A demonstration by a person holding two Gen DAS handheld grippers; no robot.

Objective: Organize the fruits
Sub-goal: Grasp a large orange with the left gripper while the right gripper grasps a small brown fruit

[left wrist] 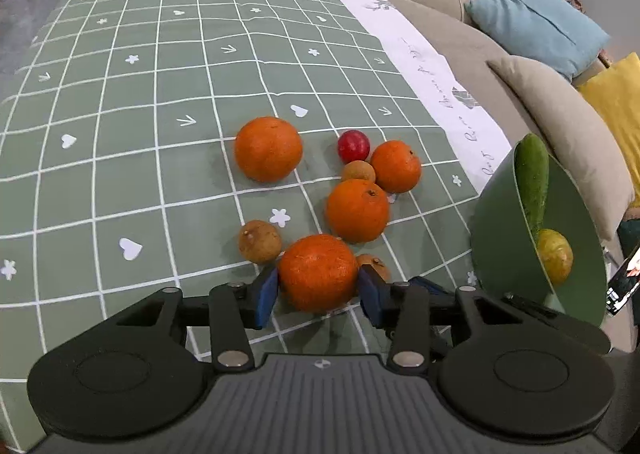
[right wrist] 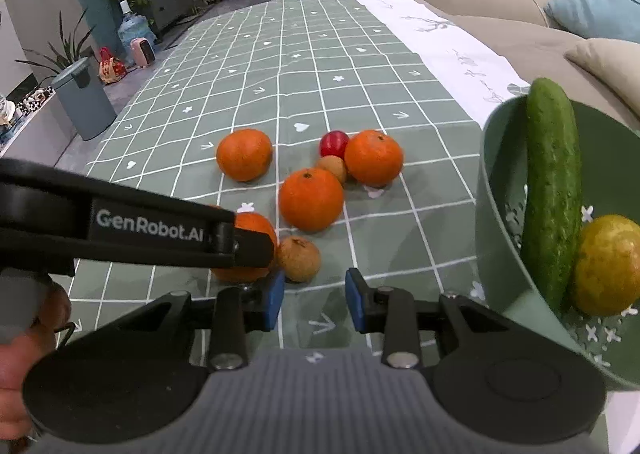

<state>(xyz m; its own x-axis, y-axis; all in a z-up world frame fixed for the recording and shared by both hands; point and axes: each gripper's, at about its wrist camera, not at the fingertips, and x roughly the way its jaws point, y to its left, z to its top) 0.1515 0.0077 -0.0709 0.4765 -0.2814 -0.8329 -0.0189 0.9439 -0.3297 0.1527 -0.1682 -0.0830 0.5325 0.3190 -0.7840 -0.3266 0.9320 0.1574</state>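
Several oranges lie on the green checked tablecloth (left wrist: 160, 93) among small brown fruits and a red plum (left wrist: 353, 145). My left gripper (left wrist: 318, 296) is shut on the nearest orange (left wrist: 318, 272), with a blue pad against each side of it. A brown fruit (left wrist: 260, 241) sits just to its left and another (left wrist: 374, 264) behind the right pad. In the right wrist view the left gripper (right wrist: 260, 250) reaches in from the left over that orange (right wrist: 248, 250). My right gripper (right wrist: 315, 300) is open a little, only cloth between its pads, a brown fruit (right wrist: 299, 258) just ahead.
A green bowl (right wrist: 496, 213) at the right, tilted, holds a cucumber (right wrist: 552, 189) and a yellow-green fruit (right wrist: 608, 266). Beyond it is a beige sofa (right wrist: 500, 33) with cushions. A grey bin (right wrist: 82, 97) and plants stand on the floor at the left. A hand (right wrist: 24, 334) grips the left tool.
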